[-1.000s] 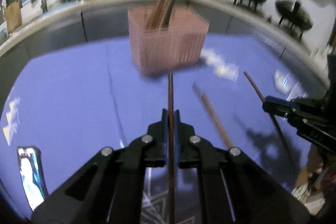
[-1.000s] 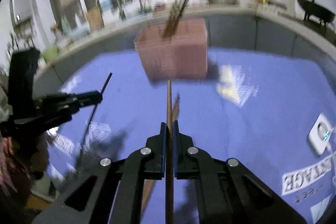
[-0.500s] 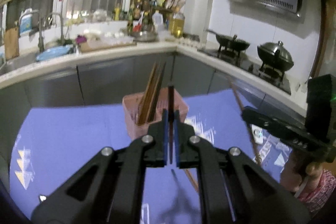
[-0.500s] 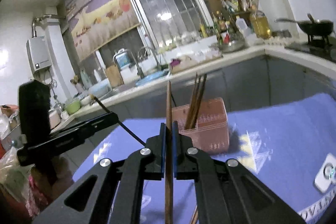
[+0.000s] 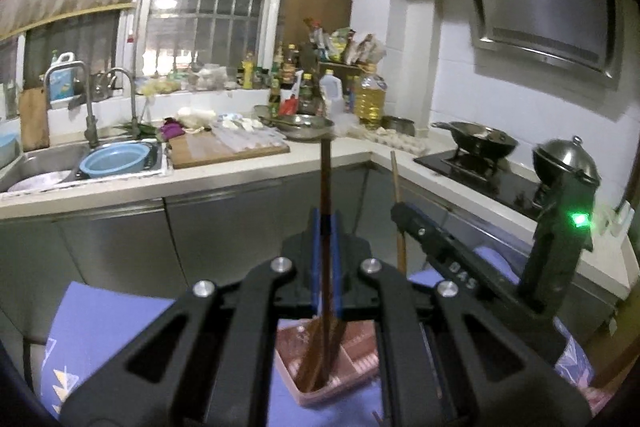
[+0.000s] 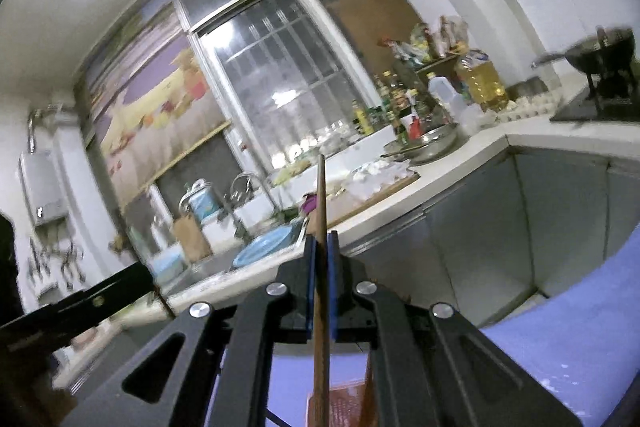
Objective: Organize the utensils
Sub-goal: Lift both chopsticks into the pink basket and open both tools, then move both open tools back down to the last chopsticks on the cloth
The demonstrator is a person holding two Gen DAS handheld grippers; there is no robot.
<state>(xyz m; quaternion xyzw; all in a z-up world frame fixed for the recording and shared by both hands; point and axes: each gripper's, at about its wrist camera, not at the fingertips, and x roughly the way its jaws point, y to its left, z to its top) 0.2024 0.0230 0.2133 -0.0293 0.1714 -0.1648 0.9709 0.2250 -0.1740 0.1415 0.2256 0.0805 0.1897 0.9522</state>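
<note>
Below our left claw we see a table under a purple-blue cloth point(image 5: 104, 323) with pale triangle prints. Directly on it, just under our fingertips, sits a pink slotted utensil basket point(image 5: 360, 359). Beneath our right claw, the same cloth point(image 6: 580, 331) spreads rightward, carrying that basket point(image 6: 340, 403).

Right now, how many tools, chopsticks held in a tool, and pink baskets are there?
Tools: 2 (left tool, right tool)
Held chopsticks: 2 (left chopstick, right chopstick)
Pink baskets: 1 (pink basket)
Total: 5
</note>
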